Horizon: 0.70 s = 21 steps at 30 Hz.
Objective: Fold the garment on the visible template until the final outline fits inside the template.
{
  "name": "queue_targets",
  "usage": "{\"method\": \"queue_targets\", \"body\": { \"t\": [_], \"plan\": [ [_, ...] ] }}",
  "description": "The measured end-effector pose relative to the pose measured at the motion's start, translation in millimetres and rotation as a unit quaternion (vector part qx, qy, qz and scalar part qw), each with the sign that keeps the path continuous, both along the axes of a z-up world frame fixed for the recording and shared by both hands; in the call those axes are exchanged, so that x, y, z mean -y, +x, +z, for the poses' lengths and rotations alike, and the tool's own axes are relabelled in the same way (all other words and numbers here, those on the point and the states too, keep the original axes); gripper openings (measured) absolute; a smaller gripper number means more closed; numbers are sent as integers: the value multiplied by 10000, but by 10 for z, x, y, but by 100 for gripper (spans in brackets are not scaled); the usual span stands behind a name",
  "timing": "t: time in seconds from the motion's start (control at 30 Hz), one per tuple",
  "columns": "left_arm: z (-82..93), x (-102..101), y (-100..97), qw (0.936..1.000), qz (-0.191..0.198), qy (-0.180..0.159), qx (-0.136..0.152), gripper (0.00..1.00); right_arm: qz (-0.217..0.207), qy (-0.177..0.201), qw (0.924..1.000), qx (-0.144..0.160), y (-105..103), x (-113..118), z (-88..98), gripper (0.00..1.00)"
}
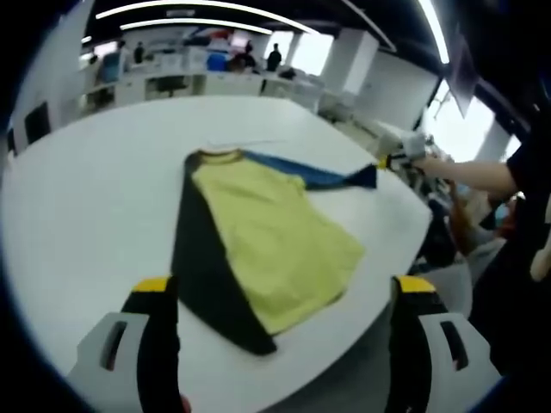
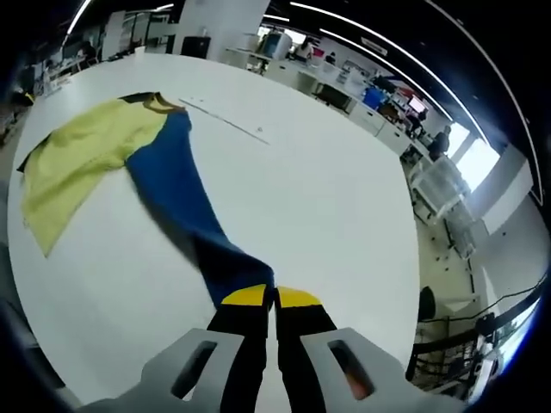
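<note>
A shirt with a yellow body (image 1: 275, 232) lies flat on the white table (image 1: 86, 198). Its black sleeve and side (image 1: 202, 275) run along the left, and its collar (image 1: 219, 157) points away from me. The blue sleeve (image 1: 314, 175) is stretched out to the right, and my right gripper (image 1: 385, 162) is shut on its tip. In the right gripper view the blue sleeve (image 2: 185, 202) runs from the yellow body (image 2: 77, 155) down into the shut right gripper (image 2: 274, 297). My left gripper (image 1: 284, 288) stands open near the shirt's hem, holding nothing. A thin line (image 2: 224, 120) is marked on the table past the collar.
The table's edge (image 1: 379, 318) curves close by on the right, where a person's arm (image 1: 473, 172) reaches in. Office desks (image 1: 198, 82) and people stand far behind. A wide stretch of bare tabletop (image 2: 327, 198) lies beside the sleeve.
</note>
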State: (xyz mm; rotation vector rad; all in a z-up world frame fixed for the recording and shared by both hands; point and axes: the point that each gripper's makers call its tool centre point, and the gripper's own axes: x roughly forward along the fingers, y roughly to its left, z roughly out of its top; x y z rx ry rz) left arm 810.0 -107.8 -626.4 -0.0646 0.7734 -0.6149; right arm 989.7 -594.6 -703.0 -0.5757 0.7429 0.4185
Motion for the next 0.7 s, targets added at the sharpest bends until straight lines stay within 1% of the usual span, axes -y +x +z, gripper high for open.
{"method": "queue_targets", "body": {
  "t": [0.07, 0.1, 0.17, 0.3, 0.4, 0.63, 0.67, 0.7],
  "plan": [
    [-2, 13, 7, 10000, -11, -6, 0, 98, 34, 33, 10000, -12, -64, -34, -28, 3],
    [-2, 33, 8, 10000, -30, -22, 0, 98, 71, 37, 10000, -38, -145, -68, -66, 3],
    [-4, 55, 10, 10000, -63, -12, 0, 98, 131, 56, 9999, -79, -241, -116, -114, 3],
    [2, 81, 17, 9999, -95, -32, 11, 98, 120, 185, 9997, -133, -378, -190, -192, 3],
    [1, 94, 14, 9999, -121, -21, 15, 98, 141, 273, 9994, -156, -483, -289, -232, 3],
    [-3, 101, 7, 9999, -143, -36, 28, 98, 216, 521, 9982, -206, -667, -534, -294, 3],
    [-3, 101, 6, 9999, -143, -36, 30, 98, 232, 556, 9979, -221, -645, -507, -322, 3],
    [-2, 100, 5, 9999, -143, -40, 34, 98, 243, 590, 9976, -252, -668, -534, -354, 3]
  ]
}}
